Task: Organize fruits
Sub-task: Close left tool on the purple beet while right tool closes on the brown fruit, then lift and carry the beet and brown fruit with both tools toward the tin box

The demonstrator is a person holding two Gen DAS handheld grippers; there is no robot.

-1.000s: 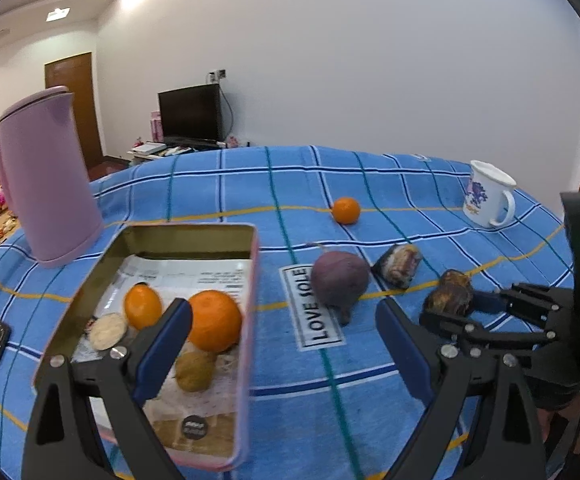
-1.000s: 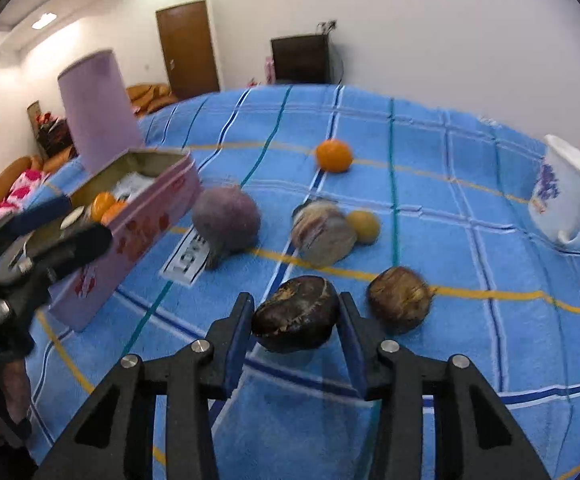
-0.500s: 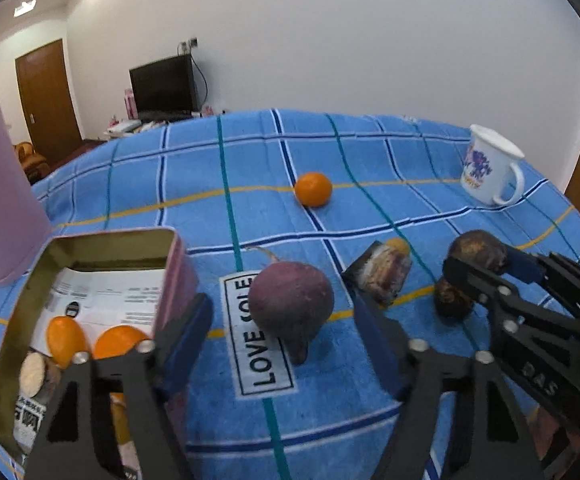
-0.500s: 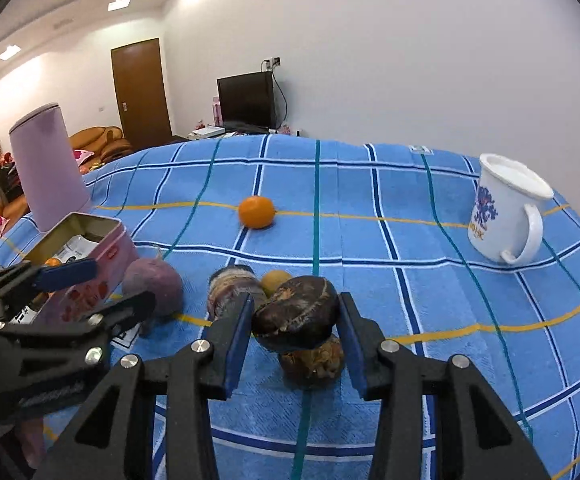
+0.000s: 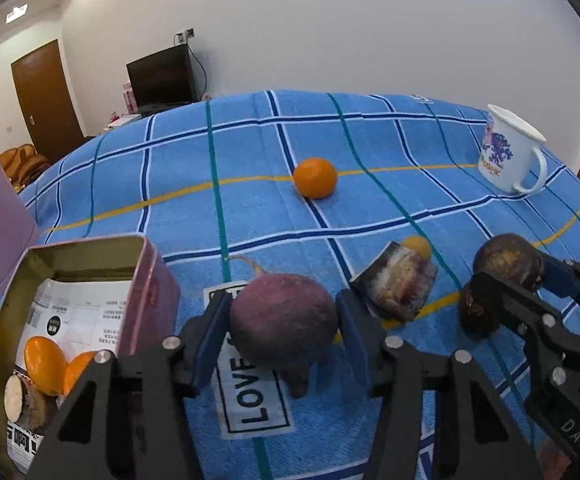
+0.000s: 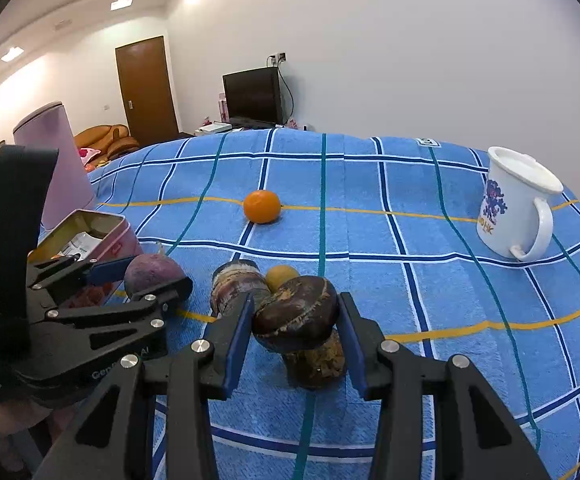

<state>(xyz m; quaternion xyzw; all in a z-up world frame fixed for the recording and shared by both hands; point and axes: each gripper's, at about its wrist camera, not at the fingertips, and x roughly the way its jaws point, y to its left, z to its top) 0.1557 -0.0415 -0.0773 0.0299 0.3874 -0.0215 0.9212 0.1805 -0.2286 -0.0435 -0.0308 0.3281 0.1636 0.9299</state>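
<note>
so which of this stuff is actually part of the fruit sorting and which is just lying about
Part of the job:
- purple round root, between the left gripper pads, which have just been closing
- dark brown piece, clamped in the right gripper
- orange on the cloth
- pink tin, oranges inside

Just lying about:
- white mug
- lilac jug
- monitor

A: Which words can you read here?

B: The white label (image 5: 249, 396) sewn on the blue checked cloth (image 5: 249, 216) shows "LOVE", and the rest is hidden behind the purple root (image 5: 283, 320).

A: Something more?

B: The right gripper (image 5: 522, 280) has the letters "DAS" on its body. The mug (image 6: 510, 208) shows "HK". The paper (image 5: 77, 316) in the tin (image 5: 149, 300) is too small to read.
</note>
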